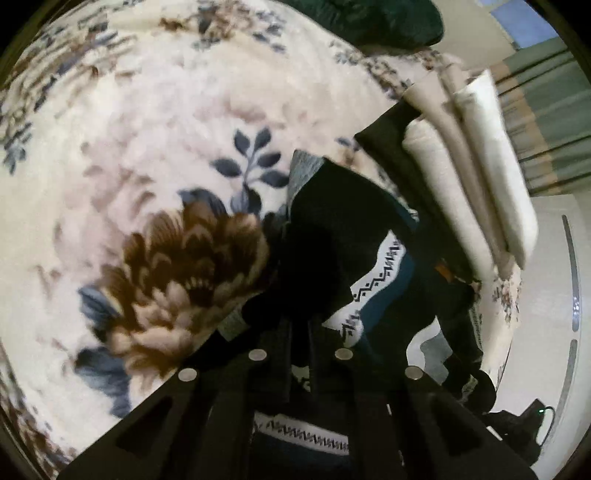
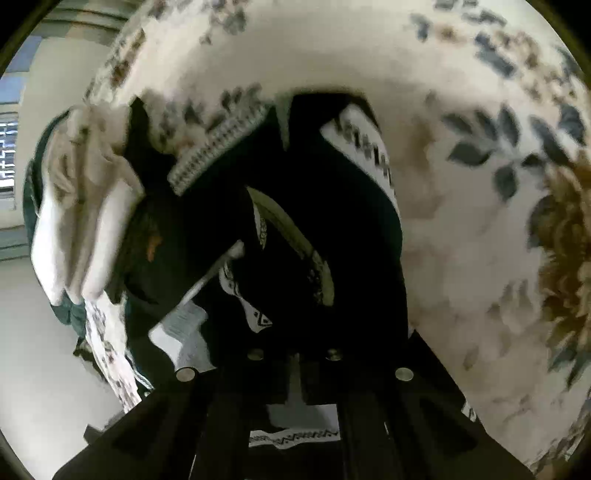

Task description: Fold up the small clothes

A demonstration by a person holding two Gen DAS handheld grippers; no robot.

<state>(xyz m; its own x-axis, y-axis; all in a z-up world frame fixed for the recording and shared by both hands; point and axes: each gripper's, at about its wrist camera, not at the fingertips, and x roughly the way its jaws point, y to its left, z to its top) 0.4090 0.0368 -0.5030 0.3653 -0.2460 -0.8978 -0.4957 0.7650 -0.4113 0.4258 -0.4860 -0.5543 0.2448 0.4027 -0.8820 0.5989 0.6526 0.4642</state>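
A small dark garment (image 1: 332,221) with a white zigzag-patterned band (image 1: 384,266) and a grey knit edge (image 1: 303,166) lies bunched on a floral blanket (image 1: 166,129). My left gripper (image 1: 300,325) points steeply down, and its fingers are pinched together on the garment's dark cloth. In the right wrist view the same garment (image 2: 332,221) rises in front of my right gripper (image 2: 295,356), with the patterned band (image 2: 369,147) and the grey knit edge (image 2: 218,147) at its far side. The right fingers are also pressed together with dark cloth at their tips.
A stack of folded cream clothes (image 1: 480,166) lies at the blanket's edge, just beyond the garment, and shows as folded cream clothes (image 2: 81,206) on the left in the right wrist view. A dark green item (image 1: 388,22) lies at the far end. A white unit (image 1: 546,277) stands beside the bed.
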